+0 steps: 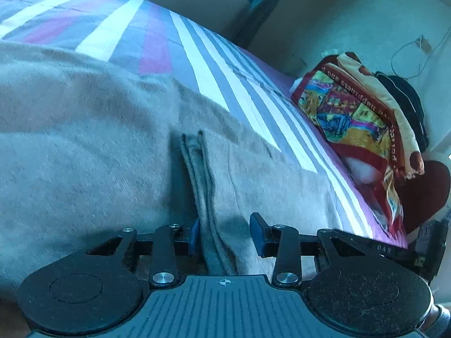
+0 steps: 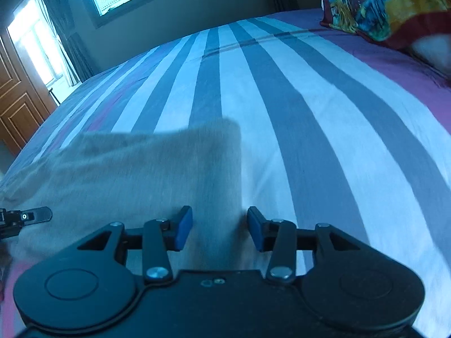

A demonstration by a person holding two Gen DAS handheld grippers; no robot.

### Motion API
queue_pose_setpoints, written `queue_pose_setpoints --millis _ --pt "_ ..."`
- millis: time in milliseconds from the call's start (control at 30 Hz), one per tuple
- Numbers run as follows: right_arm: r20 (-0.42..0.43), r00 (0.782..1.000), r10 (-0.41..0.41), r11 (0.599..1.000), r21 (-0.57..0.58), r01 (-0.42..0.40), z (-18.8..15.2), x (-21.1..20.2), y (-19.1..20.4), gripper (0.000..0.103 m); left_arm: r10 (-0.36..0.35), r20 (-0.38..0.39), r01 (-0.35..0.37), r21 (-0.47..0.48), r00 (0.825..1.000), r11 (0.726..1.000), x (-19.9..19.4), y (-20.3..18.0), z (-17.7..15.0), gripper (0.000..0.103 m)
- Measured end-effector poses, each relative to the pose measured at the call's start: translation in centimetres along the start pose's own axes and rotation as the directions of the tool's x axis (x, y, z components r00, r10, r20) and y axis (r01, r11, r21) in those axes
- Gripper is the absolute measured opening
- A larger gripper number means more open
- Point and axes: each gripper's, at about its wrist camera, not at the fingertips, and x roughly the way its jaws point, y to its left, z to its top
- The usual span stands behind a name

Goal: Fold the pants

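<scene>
Pants (image 1: 84, 140) lie mostly unfolded on the bed (image 2: 310, 112); left tool (image 1: 225, 236) and right tool (image 2: 220, 231) both gape, fabric loose between them.

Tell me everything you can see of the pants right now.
The pants are beige-grey with a soft, fuzzy, fleece-like look, spread on the striped bedsheet. A raised fold of several layers runs up between the left tool's pads; the left pad sits against it, the right pad stands clear. In the right wrist view one squared corner of the pants lies flat, its edge between the right tool's open pads. The far end is out of view.
</scene>
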Motion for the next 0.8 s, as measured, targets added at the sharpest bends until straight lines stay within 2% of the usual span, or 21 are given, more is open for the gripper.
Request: queue_pose_setpoints --millis 67,133,200,233,300,333,367,467,533,600,667,700,733,800 --pt "0.008 1.0 -0.001 1.0 -0.014 0.001 0.3 -0.3 0.1 0.043 0.017 0.045 -0.018 0.022 0.999 1.0 0.1 -0.5 1.4 0.039" --pt "0.053 0.999 0.0 1.0 0.008 0.0 1.9 -0.3 -0.1 0.043 0.045 0.052 -0.047 0.032 0.998 0.998 1.2 -0.8 3.1 0.039" --pt "0.101 0.995 -0.01 1.0 0.023 0.008 3.9 0.1 0.2 0.044 0.1 0.008 -0.1 0.025 0.995 0.995 3.4 -0.4 4.5 0.039" --pt "0.123 0.992 -0.017 1.0 0.019 0.015 5.0 0.7 0.3 0.048 0.101 -0.014 -0.101 -0.004 0.995 0.995 4.3 0.1 4.7 0.039" --pt "0.097 0.994 -0.058 0.998 0.014 0.056 6.3 2.7 0.2 0.056 0.093 -0.012 -0.094 -0.04 0.996 0.995 4.6 0.8 4.8 0.039" --pt "0.035 0.996 -0.076 0.997 0.011 0.076 6.5 4.3 0.0 0.059 0.095 -0.01 -0.096 -0.051 0.995 0.994 4.3 0.7 4.8 0.039" --pt "-0.005 0.997 -0.072 0.997 0.0 0.072 6.4 5.4 -0.3 0.061 0.104 -0.006 -0.104 -0.04 0.995 0.994 3.9 0.4 4.7 0.039" --pt "-0.013 0.997 -0.071 0.996 -0.052 0.071 5.7 4.3 0.1 0.059 0.092 0.033 -0.093 0.016 0.995 0.996 2.0 -0.6 3.7 0.039" --pt "0.036 0.999 -0.037 0.999 -0.031 0.038 4.6 1.9 -0.2 0.059 0.123 0.006 -0.123 -0.009 0.992 0.992 2.6 0.1 3.7 0.039" --pt "0.002 0.999 -0.048 0.998 -0.038 0.048 3.2 2.1 -0.5 0.06 0.096 0.017 -0.095 -0.049 0.995 0.994 3.2 0.6 4.2 0.039" --pt "0.02 0.999 -0.038 0.998 -0.041 0.039 2.6 2.2 -0.8 0.06 0.068 0.09 -0.066 -0.024 0.994 0.997 2.9 0.0 4.8 0.039" --pt "0.016 0.999 -0.038 0.999 -0.035 0.038 2.8 2.2 -0.8 0.061 0.04 0.149 -0.041 0.008 0.988 0.999 2.3 -0.6 5.1 0.035" --pt "0.007 0.999 -0.036 0.999 -0.028 0.036 3.0 2.2 -0.8 0.062 0.027 0.184 -0.033 0.032 0.983 0.999 2.0 -1.0 5.3 0.02" --pt "-0.004 0.999 -0.036 0.999 -0.038 0.036 3.4 2.4 -0.7 0.064 0.076 0.16 -0.086 0.057 0.984 0.995 2.4 -1.2 5.6 0.019"
